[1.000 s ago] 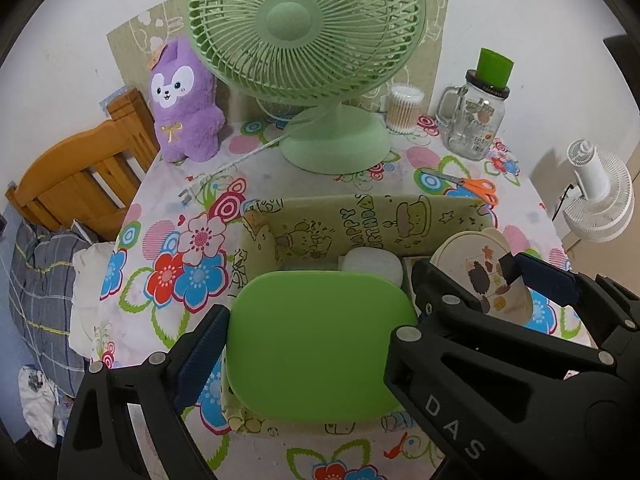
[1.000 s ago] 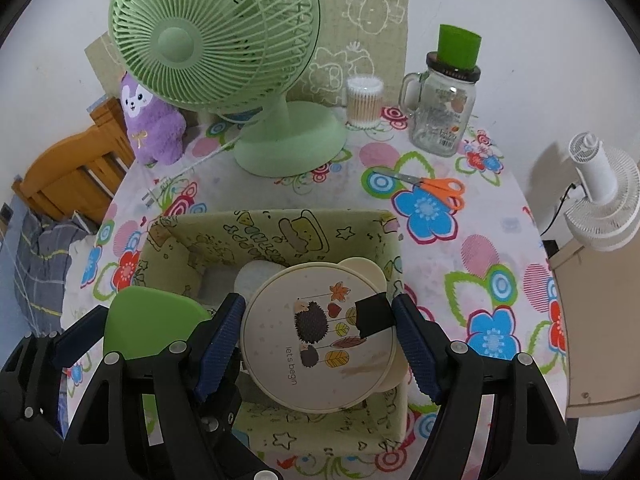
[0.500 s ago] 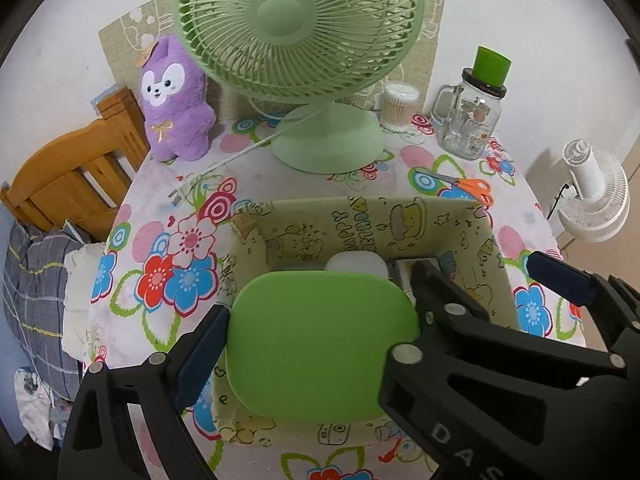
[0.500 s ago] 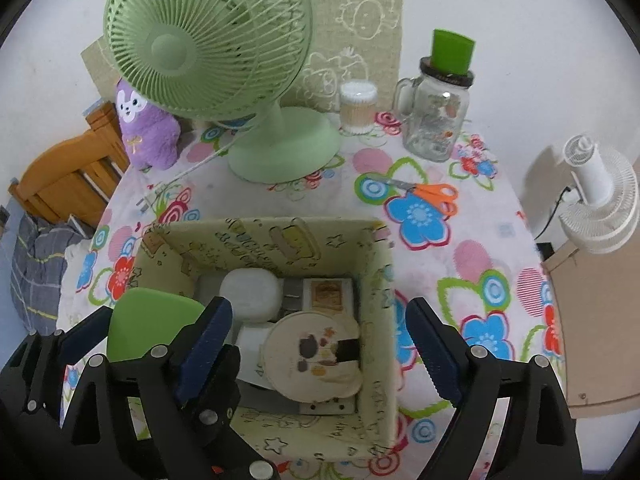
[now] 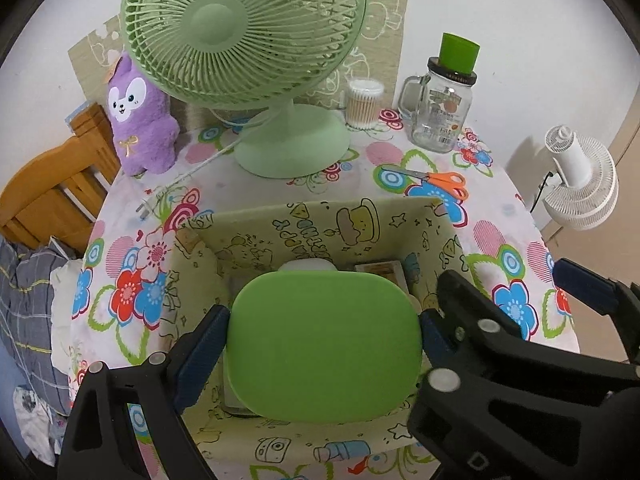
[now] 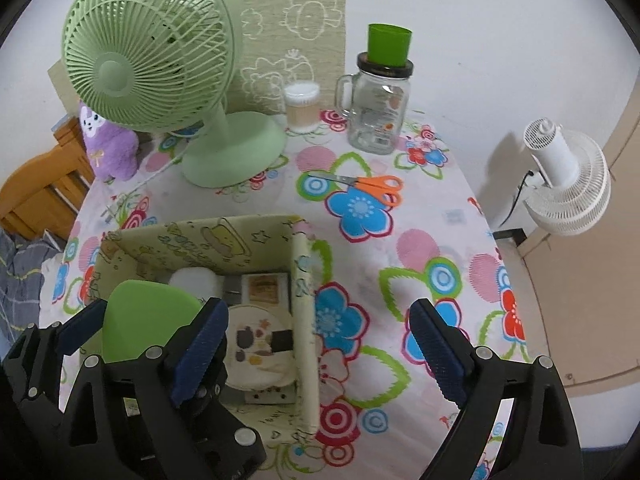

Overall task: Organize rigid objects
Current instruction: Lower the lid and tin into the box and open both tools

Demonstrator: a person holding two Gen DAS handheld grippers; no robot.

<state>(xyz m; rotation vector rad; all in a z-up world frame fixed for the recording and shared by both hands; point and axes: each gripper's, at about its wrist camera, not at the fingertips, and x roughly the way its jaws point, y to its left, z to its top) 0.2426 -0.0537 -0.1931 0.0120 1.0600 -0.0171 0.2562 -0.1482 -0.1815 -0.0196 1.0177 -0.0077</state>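
My left gripper (image 5: 322,340) is shut on a green rounded lid (image 5: 322,344) and holds it over the open patterned box (image 5: 360,220). In the right wrist view the lid (image 6: 144,320) hangs over the box's (image 6: 302,312) left part. Inside the box lie a round hedgehog-print tin (image 6: 258,348), a white case (image 6: 192,280) and a small brown card (image 6: 262,288). My right gripper (image 6: 316,354) is open and empty, above the box's right wall and the tablecloth. Orange scissors (image 6: 360,186) lie behind the box.
A green desk fan (image 5: 256,60), a purple plush (image 5: 142,120), a cotton-swab tub (image 5: 362,102) and a glass jar mug with a green cup on top (image 5: 440,108) stand at the back of the floral table (image 6: 420,248). A white fan (image 6: 564,184) stands off the right edge.
My right gripper opened and let the round hedgehog tin drop into the box, then drew back to the right. My left gripper kept its hold on the green lid, now further over the box.
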